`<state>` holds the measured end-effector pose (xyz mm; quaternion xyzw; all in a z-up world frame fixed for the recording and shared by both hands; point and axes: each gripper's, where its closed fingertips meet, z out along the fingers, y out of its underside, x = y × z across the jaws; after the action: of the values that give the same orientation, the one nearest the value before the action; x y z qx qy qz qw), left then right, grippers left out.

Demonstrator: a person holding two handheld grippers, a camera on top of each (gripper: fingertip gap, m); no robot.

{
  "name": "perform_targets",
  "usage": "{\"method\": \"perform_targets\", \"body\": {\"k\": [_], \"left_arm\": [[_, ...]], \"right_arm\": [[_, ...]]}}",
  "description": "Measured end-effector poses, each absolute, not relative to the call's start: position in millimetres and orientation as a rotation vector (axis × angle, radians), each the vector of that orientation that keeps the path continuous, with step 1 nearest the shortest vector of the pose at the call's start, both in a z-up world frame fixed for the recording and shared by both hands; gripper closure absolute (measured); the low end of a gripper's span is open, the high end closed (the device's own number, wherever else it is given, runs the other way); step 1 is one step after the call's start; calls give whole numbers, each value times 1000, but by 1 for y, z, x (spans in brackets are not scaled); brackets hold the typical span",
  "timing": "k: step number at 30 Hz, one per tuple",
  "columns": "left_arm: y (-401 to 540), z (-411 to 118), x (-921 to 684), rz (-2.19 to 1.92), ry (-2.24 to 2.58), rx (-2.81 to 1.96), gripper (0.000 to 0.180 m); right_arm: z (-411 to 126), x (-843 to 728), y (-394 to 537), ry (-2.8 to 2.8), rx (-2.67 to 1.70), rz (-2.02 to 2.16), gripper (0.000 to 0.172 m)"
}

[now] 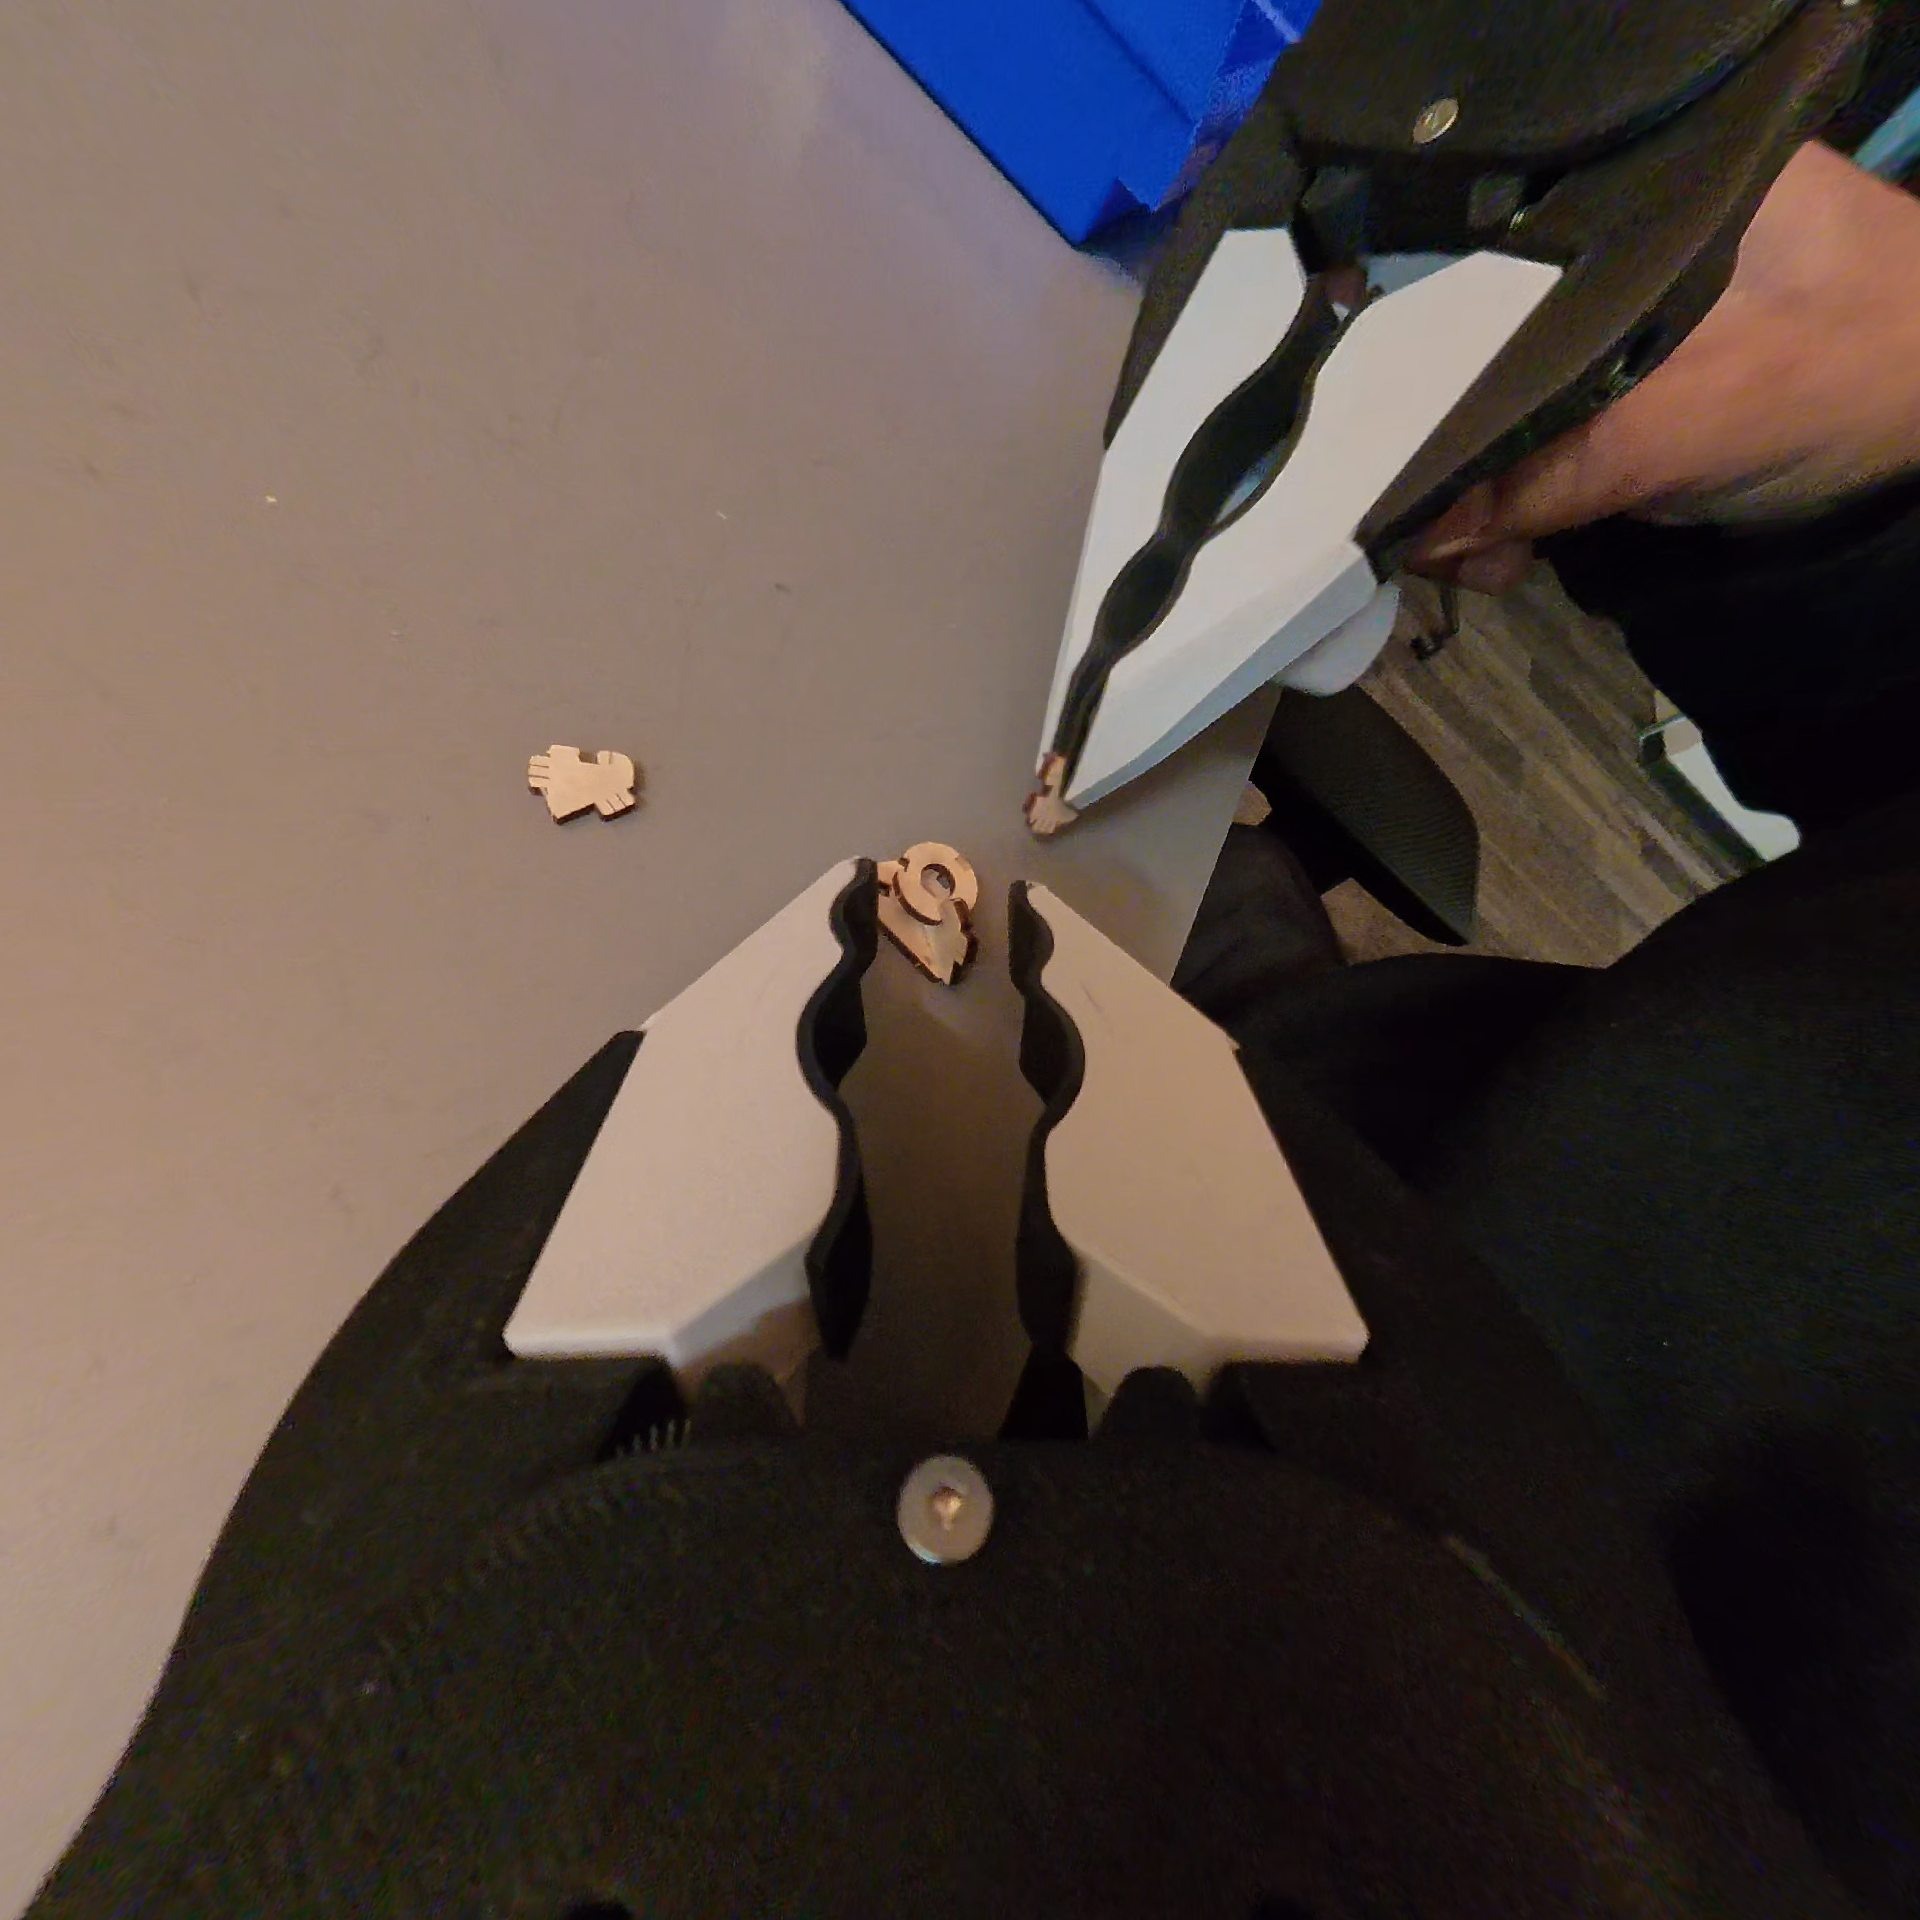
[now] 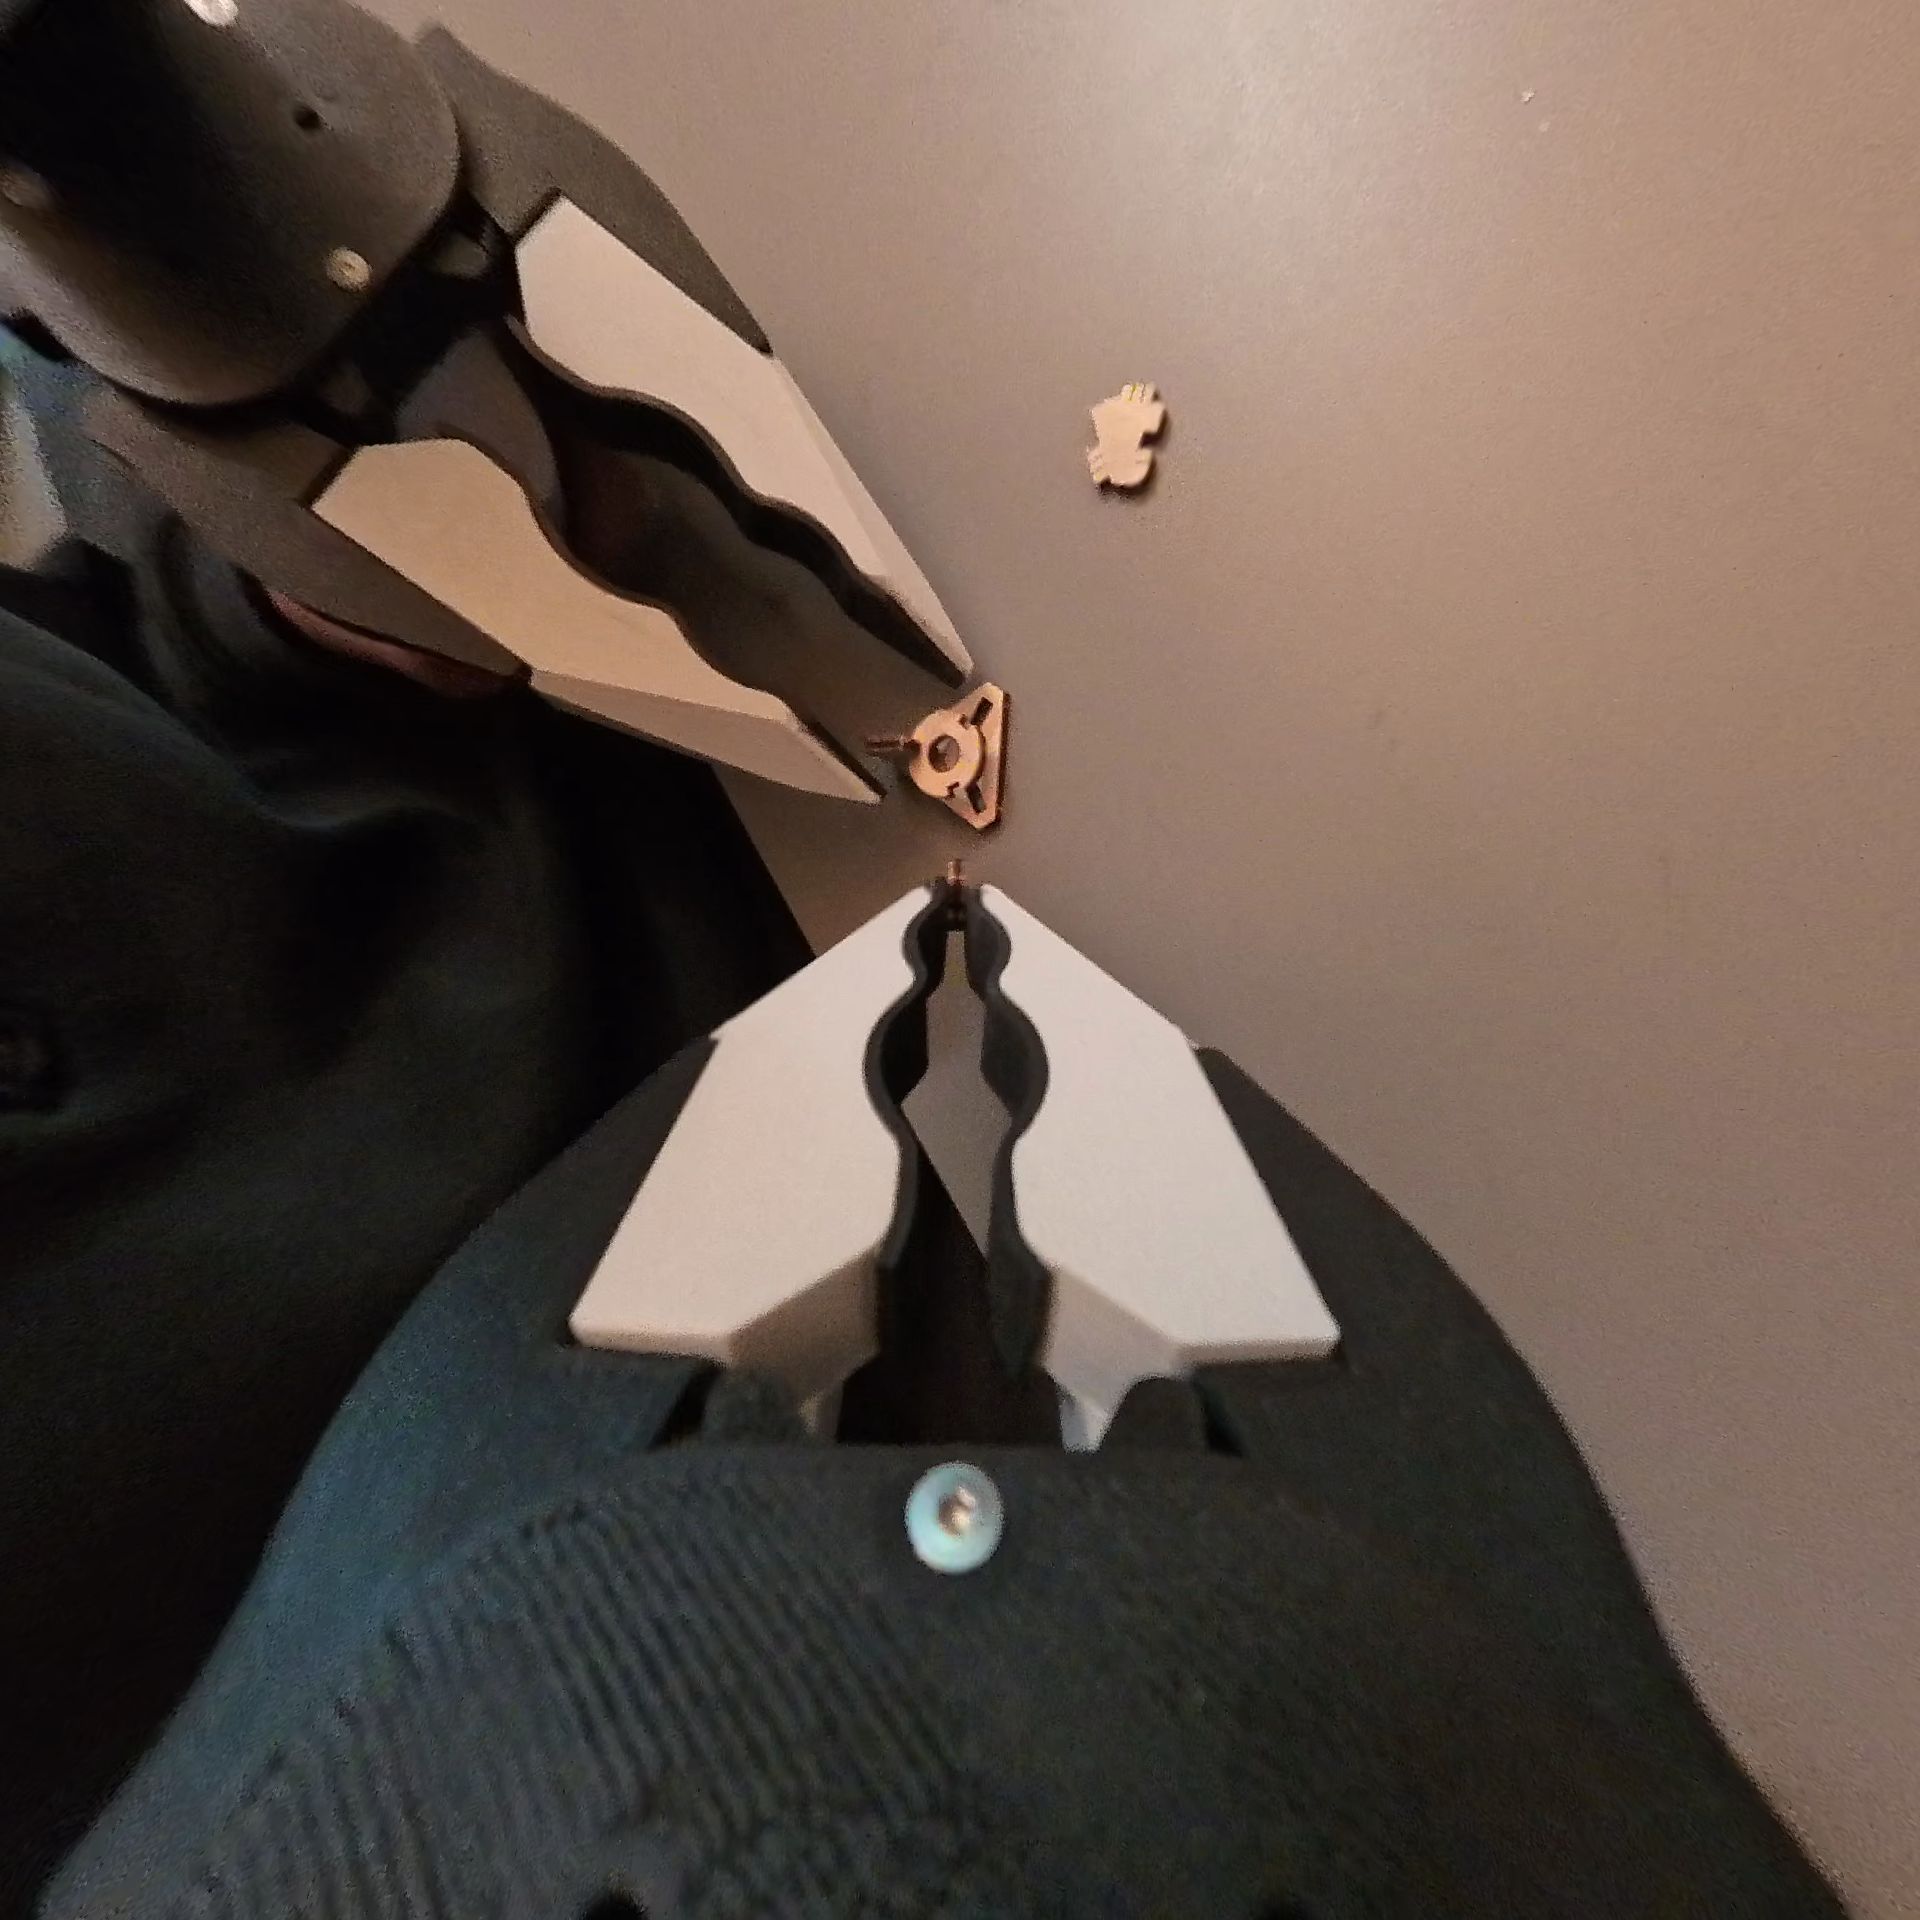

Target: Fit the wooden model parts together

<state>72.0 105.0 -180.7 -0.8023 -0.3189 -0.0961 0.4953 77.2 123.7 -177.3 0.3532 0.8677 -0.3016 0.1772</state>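
My left gripper (image 1: 935, 894) is open just above the grey table (image 1: 416, 416). A small wooden assembly (image 1: 928, 909), a ring on a triangular plate, sits between its fingertips. It lies close to the left pad, with a gap to the right pad. In the right wrist view the assembly (image 2: 961, 753) lies just past the left gripper's (image 2: 920, 732) tips. My right gripper (image 2: 954, 896) is shut on a small thin wooden piece (image 2: 953, 878). The left wrist view shows that piece (image 1: 1047, 808) sticking out of the right gripper's (image 1: 1051, 784) closed tips, close to the right of the assembly.
Another small wooden piece (image 1: 582, 784) lies loose on the table to the left, and shows in the right wrist view (image 2: 1127, 445). A blue bin (image 1: 1039, 104) stands at the back. The table edge runs along the right, with a dark chair (image 1: 1382, 810) beyond it. A hand (image 1: 1714, 395) holds the right gripper. My left and right fingertips are right by each other.
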Motion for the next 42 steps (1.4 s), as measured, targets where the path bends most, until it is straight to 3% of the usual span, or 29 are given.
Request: {"method": "perform_targets", "body": {"k": [8,24,42], "left_arm": [[106,-187,72,-63,-720,-2036,162],[109,-188,71,-29,-707,-2058,165],[108,-187,71,-20,-704,-2032,166]], "right_arm": [[-175,67,117,2590,861,-1066,172],[-187,72,113,3018,470,-725,171],[-189,73,112,3058,427,-501,171]]}}
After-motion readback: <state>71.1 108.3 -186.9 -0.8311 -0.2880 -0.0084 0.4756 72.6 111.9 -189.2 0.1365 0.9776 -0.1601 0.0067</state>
